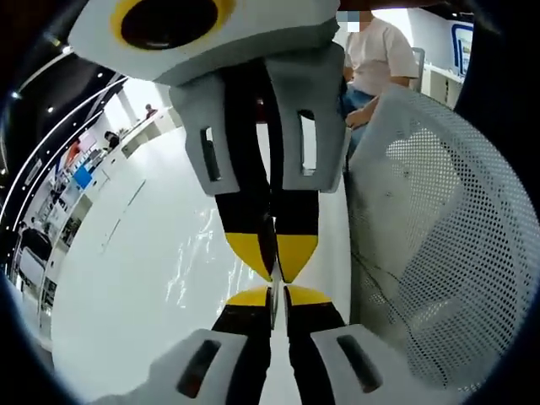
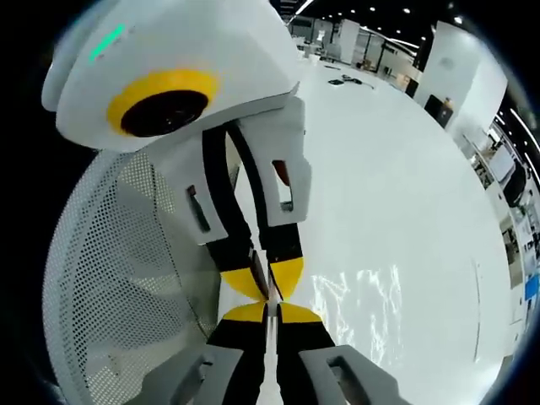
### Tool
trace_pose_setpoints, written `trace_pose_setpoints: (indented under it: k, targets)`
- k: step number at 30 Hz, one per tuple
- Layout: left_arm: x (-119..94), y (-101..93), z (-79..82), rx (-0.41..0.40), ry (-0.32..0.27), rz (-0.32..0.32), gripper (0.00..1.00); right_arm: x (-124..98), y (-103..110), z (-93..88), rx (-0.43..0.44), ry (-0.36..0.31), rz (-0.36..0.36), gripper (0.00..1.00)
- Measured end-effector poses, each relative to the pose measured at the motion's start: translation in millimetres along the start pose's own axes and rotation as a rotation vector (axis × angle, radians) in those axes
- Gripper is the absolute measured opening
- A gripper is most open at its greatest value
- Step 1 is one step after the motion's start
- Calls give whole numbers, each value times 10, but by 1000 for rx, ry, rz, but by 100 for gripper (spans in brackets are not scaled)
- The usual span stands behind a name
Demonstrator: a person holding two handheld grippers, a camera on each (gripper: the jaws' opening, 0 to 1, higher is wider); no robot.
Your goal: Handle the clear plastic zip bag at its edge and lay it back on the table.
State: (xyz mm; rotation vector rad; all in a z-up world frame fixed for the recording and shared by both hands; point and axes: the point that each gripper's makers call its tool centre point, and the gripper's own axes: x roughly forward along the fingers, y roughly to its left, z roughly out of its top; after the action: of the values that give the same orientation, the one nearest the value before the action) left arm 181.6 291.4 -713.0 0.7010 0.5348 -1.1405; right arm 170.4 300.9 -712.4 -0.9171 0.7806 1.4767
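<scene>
Left gripper view: two claws meet tip to tip over a glossy white bench (image 1: 143, 278). The left claw (image 1: 277, 293) rises from the bottom of the frame with its yellow-tipped jaws pressed nearly together, and the right claw (image 1: 275, 261) reaches down from above, its jaws likewise drawn tight. A thin pale edge runs between both pairs of tips; it appears to be the edge of the clear plastic zip bag (image 1: 215, 274), whose crinkled glare spreads to the left of the tips, just above the bench surface. A white mesh chair back (image 1: 439, 245) stands at the right, and a seated person (image 1: 375, 55) is visible beyond it.

Right gripper view shows the same meeting from the other side: the right claw (image 2: 270, 310) at the bottom, the left claw (image 2: 268, 283) descending onto it, both closed on that edge, with the bag's shiny film (image 2: 371, 308) to the right of the tips. No writing can be read.
</scene>
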Motion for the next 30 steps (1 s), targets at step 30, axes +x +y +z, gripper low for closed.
trace_pose_setpoints:
  k: [30]
  targets:
    - [-16,24,-10,-26,-3,14,0,-55,-15,-81,22,9,-17,0]
